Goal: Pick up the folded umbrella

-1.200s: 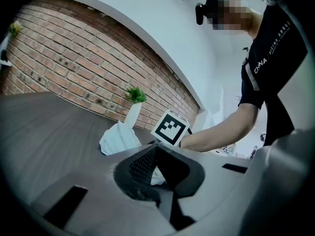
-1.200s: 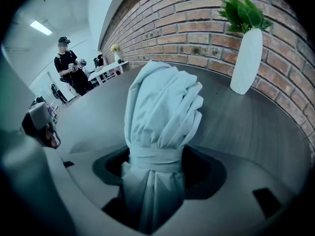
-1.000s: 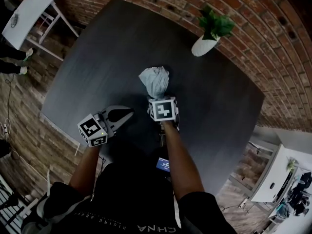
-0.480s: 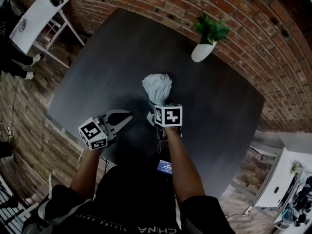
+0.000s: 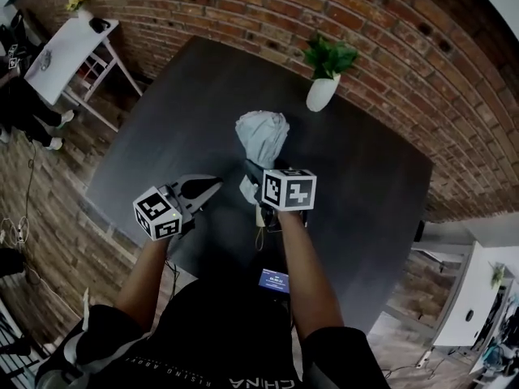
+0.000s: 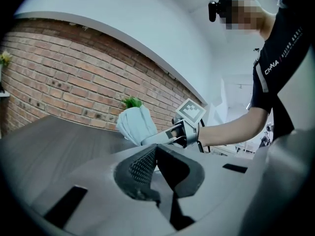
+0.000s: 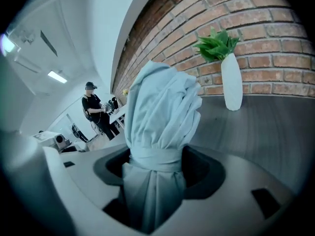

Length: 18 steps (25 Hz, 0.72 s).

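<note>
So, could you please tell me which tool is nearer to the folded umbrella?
Right. The right tool is clamped around the folded umbrella at its strap; the left tool, jaws together and empty, sits off to its left, not touching it.

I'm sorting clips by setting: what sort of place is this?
Likely an indoor office or studio: a brick wall, a dark table bearing a white vase with a plant, and a white desk nearby.

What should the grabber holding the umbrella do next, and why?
Probably raise the right gripper a little, straight up: its jaws are shut round the folded umbrella at its strap, and the white vase stands beyond it on the table.
</note>
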{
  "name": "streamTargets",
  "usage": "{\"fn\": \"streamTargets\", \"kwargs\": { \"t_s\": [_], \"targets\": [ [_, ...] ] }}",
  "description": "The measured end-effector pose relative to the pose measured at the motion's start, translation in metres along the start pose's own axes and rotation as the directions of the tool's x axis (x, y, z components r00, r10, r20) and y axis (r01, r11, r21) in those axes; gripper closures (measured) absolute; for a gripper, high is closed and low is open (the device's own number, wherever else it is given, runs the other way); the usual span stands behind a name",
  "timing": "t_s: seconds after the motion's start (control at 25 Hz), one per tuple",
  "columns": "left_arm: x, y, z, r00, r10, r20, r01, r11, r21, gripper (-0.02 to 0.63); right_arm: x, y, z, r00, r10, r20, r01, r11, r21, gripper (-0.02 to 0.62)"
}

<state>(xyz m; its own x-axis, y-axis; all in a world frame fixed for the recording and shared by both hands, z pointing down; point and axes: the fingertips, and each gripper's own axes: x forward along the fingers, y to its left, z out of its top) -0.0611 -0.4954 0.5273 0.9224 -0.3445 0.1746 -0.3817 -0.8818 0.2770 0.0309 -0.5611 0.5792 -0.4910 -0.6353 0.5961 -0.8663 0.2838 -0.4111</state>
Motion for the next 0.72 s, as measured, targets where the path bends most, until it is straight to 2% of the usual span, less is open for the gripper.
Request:
{"fn": "streamTargets", "kwargs": {
  "t_s": [0.16, 0.4, 0.56, 0.72],
  "targets": [
    [0.016, 0.006, 0.022, 0.999, 0.028, -0.023, -0.027, 0.999, 0.038, 0.603, -0.02, 0.003, 0.017, 0.998, 0.012, 0.057, -0.011, 1.0, -0.013, 0.293],
    [0.031, 0.007, 0.056, 0.997, 0.067, -0.042, -0.065, 0.997, 0.052, 0.603, -0.053, 0.021, 0.048, 0.983, 0.084, 0.162, -0.079, 0.996, -0.04, 0.293],
    [0.034, -0.001, 0.079, 0.996, 0.088, -0.01, -0.087, 0.995, 0.058, 0.603, -0.083, 0.04, 0.074, 0.955, 0.153, 0.254, -0.133, 0.987, -0.096, 0.293],
    [0.034, -0.019, 0.093, 0.996, 0.084, 0.031, -0.086, 0.994, 0.064, 0.603, -0.117, 0.06, 0.095, 0.914, 0.22, 0.339, -0.173, 0.971, -0.164, 0.293]
  ]
}}
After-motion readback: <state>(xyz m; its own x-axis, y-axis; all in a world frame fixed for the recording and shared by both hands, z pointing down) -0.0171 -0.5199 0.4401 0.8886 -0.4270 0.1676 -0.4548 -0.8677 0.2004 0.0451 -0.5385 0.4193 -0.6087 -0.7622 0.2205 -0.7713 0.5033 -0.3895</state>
